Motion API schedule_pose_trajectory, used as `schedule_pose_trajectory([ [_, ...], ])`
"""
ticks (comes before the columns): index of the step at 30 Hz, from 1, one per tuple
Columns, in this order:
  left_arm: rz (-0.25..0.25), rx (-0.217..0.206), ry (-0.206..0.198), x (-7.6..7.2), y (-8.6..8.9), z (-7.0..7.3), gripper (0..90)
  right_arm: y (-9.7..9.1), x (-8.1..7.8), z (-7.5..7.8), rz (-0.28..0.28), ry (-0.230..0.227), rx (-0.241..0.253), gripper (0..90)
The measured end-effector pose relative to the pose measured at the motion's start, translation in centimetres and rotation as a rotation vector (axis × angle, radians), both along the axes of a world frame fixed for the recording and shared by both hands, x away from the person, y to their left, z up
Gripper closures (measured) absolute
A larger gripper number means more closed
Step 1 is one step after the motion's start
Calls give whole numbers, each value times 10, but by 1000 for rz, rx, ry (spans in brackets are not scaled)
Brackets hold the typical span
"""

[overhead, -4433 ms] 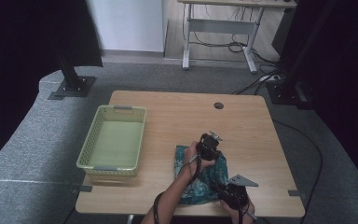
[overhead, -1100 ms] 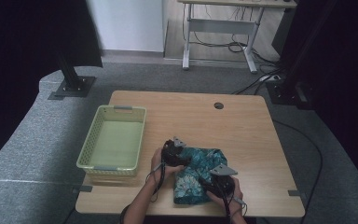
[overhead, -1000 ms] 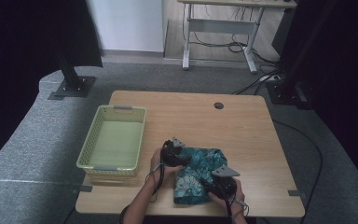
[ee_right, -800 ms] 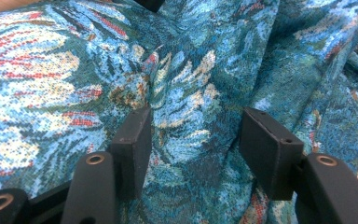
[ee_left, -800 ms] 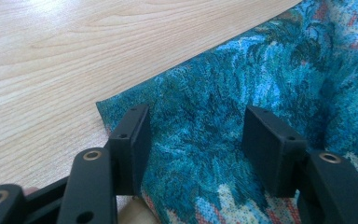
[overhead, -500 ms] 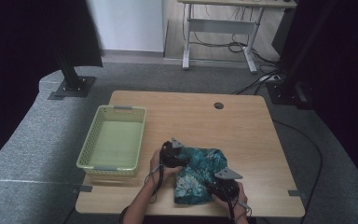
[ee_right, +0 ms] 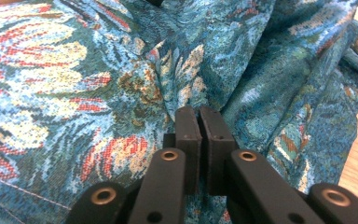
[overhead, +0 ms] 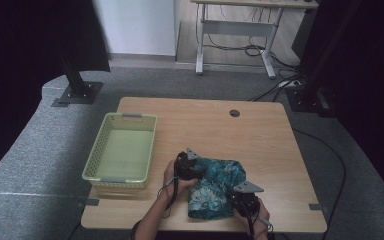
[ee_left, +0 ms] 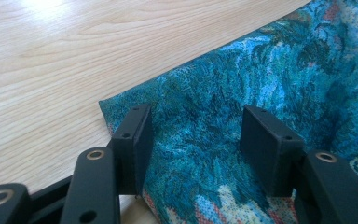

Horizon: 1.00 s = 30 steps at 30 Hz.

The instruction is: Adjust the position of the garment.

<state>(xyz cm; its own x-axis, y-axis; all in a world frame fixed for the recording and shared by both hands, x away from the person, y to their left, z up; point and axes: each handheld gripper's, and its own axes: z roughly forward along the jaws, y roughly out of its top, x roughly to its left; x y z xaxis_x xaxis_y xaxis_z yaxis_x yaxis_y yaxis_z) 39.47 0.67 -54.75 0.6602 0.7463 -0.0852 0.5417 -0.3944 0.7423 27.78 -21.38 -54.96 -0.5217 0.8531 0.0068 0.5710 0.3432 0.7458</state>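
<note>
**Two claws on one patterned cloth**

Two claws are working the same piece of fabric right now, down at the near edge of the tabletop (overhead: 260, 130). The cloth (overhead: 215, 187), teal with pale and red flower shapes, lies bunched and folded between the hands, just right of the green basket (overhead: 121, 150).

Over on the left, the left claw (ee_left: 196, 135) hovers at the cloth's corner, jaws standing well apart with fabric lying between them; the left jaw sits right at the hem where cloth meets bare wood, the right jaw farther in on the weave. Neither pad is pressing the fabric, so nothing is gripped there. From the high view, the left claw (overhead: 187, 165) sits at the cloth's far-left end, the hand wrapped around it.

And the right claw (ee_right: 199, 126) has just been closing, and its jaws now stand together, almost pad to pad, down among the folds. A thin pinch of cloth may be caught between them, but the folds hide that, so I cannot tell. From above, the right claw (overhead: 242, 197) is at the cloth's near-right edge, close to the tabletop's front rim.

The basket stands apart from the cloth, on the tabletop's left side.
</note>
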Motion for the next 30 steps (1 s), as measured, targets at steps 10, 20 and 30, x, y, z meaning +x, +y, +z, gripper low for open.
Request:
schedule_pose_trajectory([
  [10,-26,-11,3,-4,-13,-1,439,-24,-14,3,-22,-16,-25,877],
  [20,-65,-18,-3,-10,-30,-2,440,-50,-30,5,-48,-25,-41,878],
  [30,-96,27,-35,-11,-53,-2,433,-62,-29,7,-84,-64,-85,675],
])
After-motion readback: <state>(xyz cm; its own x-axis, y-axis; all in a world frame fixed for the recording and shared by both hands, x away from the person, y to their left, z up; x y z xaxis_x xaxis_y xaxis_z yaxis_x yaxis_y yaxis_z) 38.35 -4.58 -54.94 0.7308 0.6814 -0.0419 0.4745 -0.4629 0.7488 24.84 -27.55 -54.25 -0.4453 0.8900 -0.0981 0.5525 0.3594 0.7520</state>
